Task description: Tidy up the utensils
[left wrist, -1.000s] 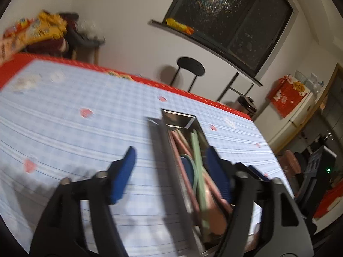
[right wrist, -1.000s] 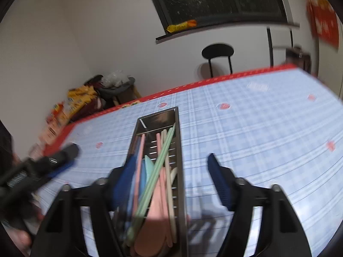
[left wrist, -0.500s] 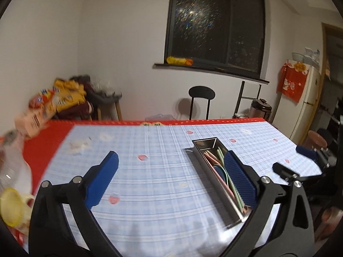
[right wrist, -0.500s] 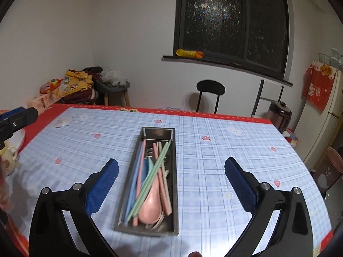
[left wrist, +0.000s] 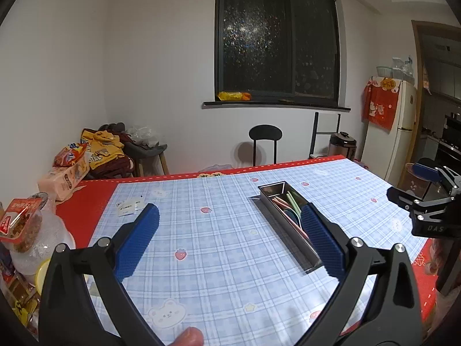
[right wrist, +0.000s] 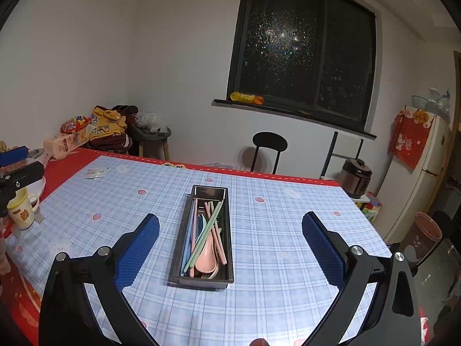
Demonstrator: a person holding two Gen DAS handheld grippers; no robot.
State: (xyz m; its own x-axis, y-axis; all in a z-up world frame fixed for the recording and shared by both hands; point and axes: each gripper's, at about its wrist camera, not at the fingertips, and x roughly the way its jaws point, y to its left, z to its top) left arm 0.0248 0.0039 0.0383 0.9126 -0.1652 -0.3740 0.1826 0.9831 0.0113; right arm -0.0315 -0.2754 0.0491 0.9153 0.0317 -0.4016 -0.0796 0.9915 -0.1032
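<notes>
**Utensils gathered in the tray, both grippers empty**

On the checked tablecloth (right wrist: 273,259), near the table's middle, the metal tray (right wrist: 178,259) already holds every utensil you can see, so the sorting looks finished or very nearly so. No loose cutlery lies on the cloth in either view; what remains, if anything, is only to straighten the pieces.

Your left gripper (left wrist: 227,238) and your right gripper (right wrist: 230,238) both stand spread to their widest, with nothing between the blue pads and nothing held. Their jaws have just been opening. Both are clear of the tray, which sits apart on the cloth.

Count, from the right wrist view: one tray; one pink spoon (right wrist: 206,261) with its bowl at the near end; one teal spoon (right wrist: 200,226) partly buried; and several long sticks in blue, pink, green and cream, probably seven or eight chopsticks, though they overlap too much for you to count them surely. A pale utensil at the near end is mostly hidden.
</notes>
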